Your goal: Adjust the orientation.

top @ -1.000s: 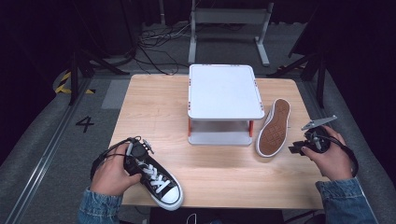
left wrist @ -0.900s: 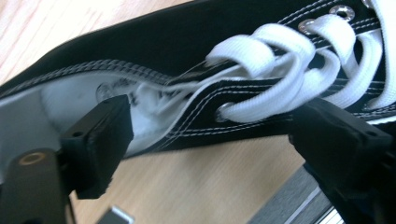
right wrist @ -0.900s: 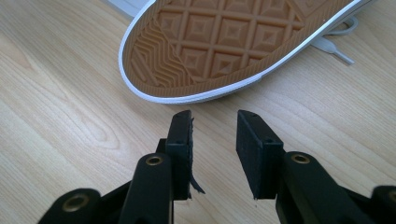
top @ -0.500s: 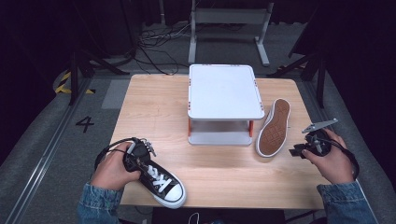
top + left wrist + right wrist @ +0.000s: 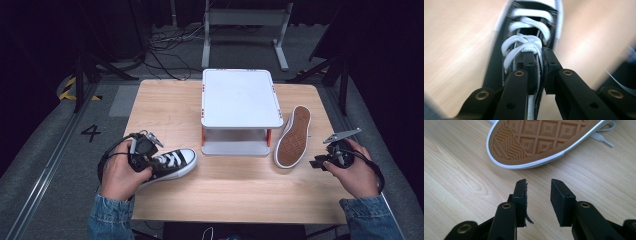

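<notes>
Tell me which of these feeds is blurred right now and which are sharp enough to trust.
Left gripper view: the table and the toe of the black sneaker smear with motion blur, though the left gripper clamped on its side stays sharp. Right gripper view: crisp, with wood grain and the tread of the upturned shoe clear. High view: evenly lit table, dark surroundings, slightly soft.

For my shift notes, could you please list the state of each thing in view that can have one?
Left gripper: jaws have just been closing, now shut on the black sneaker.
Black sneaker: upright, laced, gripped at its upper.
Right gripper: open, empty, short of the second sneaker.
Second sneaker: sole up beside the white stand.
White stand: top bare.
</notes>
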